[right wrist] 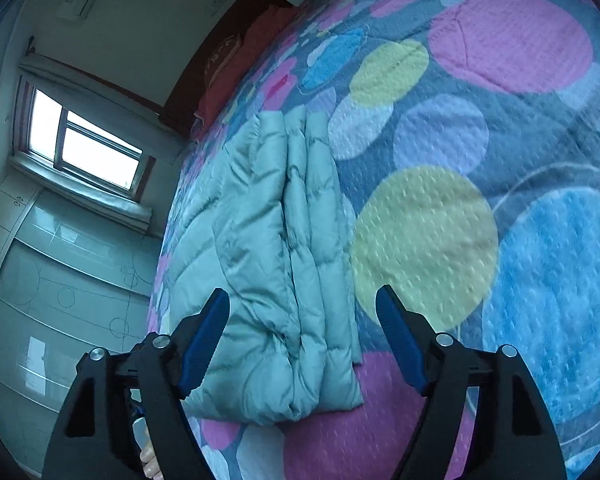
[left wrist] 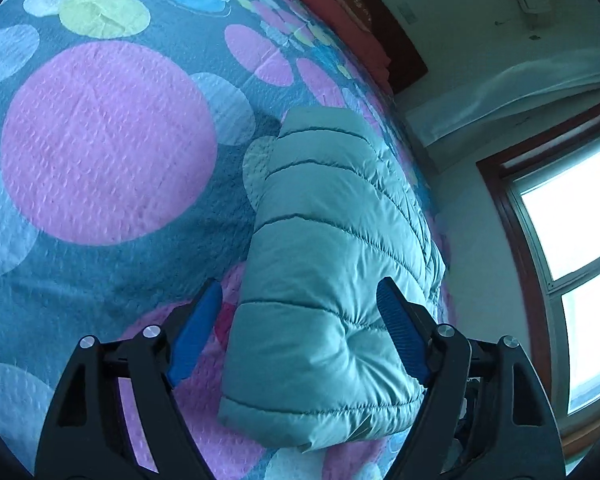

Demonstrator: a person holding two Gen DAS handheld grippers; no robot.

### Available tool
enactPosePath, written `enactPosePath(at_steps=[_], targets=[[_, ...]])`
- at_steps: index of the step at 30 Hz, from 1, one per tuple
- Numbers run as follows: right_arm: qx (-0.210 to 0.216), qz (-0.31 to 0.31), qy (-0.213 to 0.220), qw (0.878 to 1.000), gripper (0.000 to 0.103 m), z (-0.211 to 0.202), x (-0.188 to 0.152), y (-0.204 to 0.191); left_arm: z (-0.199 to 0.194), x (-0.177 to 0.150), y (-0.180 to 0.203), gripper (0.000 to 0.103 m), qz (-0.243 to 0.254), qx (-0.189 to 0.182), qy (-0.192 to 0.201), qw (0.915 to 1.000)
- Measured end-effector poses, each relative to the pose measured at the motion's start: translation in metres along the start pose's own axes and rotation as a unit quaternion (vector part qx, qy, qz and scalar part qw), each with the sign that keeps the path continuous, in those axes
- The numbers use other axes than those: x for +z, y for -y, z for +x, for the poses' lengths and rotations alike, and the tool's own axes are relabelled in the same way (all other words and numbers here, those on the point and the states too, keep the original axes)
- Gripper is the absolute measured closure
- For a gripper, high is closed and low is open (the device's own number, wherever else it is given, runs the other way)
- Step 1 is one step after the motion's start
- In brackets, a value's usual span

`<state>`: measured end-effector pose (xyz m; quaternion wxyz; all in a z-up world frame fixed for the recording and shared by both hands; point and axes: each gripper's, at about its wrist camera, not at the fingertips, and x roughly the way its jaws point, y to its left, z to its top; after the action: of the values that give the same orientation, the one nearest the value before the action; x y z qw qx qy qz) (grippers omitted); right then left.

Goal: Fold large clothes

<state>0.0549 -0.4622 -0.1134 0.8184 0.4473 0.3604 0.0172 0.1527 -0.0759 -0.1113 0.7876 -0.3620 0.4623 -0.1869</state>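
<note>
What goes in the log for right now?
jacket: folded on bedspread | left gripper: open, empty | right gripper: open, empty

Left hand-held gripper (left wrist: pixel 300 328) spread wide, right hand-held gripper (right wrist: pixel 302 336) likewise — both holding nothing

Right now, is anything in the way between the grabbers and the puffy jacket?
No. Nothing visible blocks either one. The folded jacket lies on the spotted bedspread, right ahead of the left gripper and the right gripper, both with jaws open.
</note>
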Motion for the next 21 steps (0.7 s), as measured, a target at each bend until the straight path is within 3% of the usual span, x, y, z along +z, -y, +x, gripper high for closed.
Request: enactPosePath(at_steps=[8, 14, 21], targets=[[0.013, 0.019, -0.006, 1.000, 0.028, 0.043, 0.035, -0.007, 0.039, 0.020, -0.006, 0.021, -0.084, -0.014, -0.042, 0.9955], [0.018, 0.046, -0.027, 0.998, 0.025, 0.071, 0.043, 0.008, 0.055, 0.025, -0.001, 0.017, -0.078, -0.005, -0.058, 0.9952], [0.025, 0.020, -0.026, 0.999, 0.025, 0.077, 0.041, 0.004, 0.064, 0.025, 0.001, 0.016, -0.062, -0.002, -0.067, 0.9958]])
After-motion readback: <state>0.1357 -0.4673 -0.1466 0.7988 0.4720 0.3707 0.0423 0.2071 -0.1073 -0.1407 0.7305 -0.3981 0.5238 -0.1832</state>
